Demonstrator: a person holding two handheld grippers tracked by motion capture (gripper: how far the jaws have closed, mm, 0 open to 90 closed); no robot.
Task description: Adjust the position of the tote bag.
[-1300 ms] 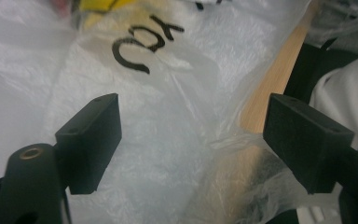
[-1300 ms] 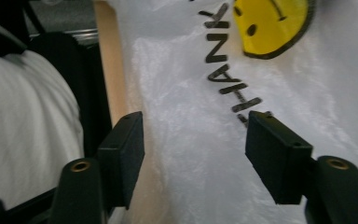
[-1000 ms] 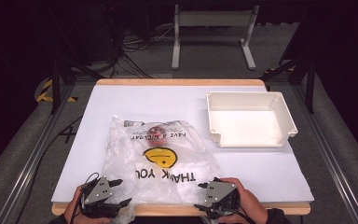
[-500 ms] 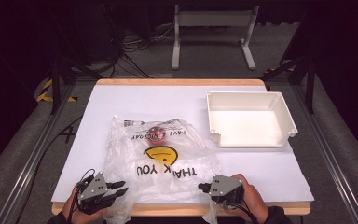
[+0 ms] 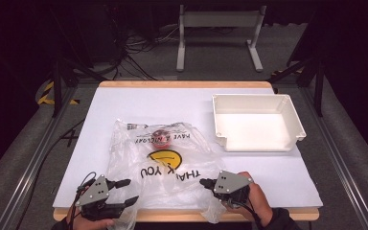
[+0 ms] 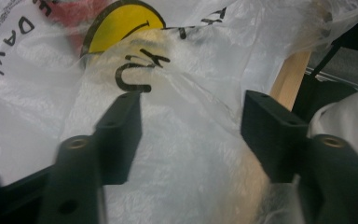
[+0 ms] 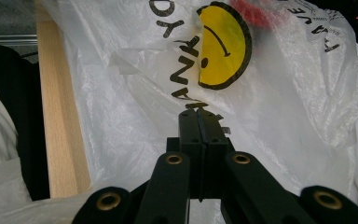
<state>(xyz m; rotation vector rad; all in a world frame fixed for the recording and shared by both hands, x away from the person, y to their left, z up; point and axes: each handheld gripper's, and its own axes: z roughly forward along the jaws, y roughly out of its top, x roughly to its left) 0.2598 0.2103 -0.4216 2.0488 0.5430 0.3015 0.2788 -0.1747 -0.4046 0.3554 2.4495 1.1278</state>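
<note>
At the table's near edge the left gripper (image 5: 124,191) has just been opening, and its jaws now stand wide with the film of the clear plastic bag (image 5: 160,160) between them but unpressed, while the right gripper (image 5: 205,182) is clamped tight on the bag's near right edge. The bag, printed with a yellow smiley face (image 5: 163,156), lies crumpled mid-table with something red (image 5: 160,134) inside. Farther right sits a white tray (image 5: 294,123).

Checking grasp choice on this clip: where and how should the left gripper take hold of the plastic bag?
Grip the loose near edge of the plastic bag, at its left corner by the table's front edge, coming in from the person's side. The film there bunches up off the surface, so the open jaws of the left gripper can pinch a fold. The right gripper is already shut on the opposite near edge.
</note>
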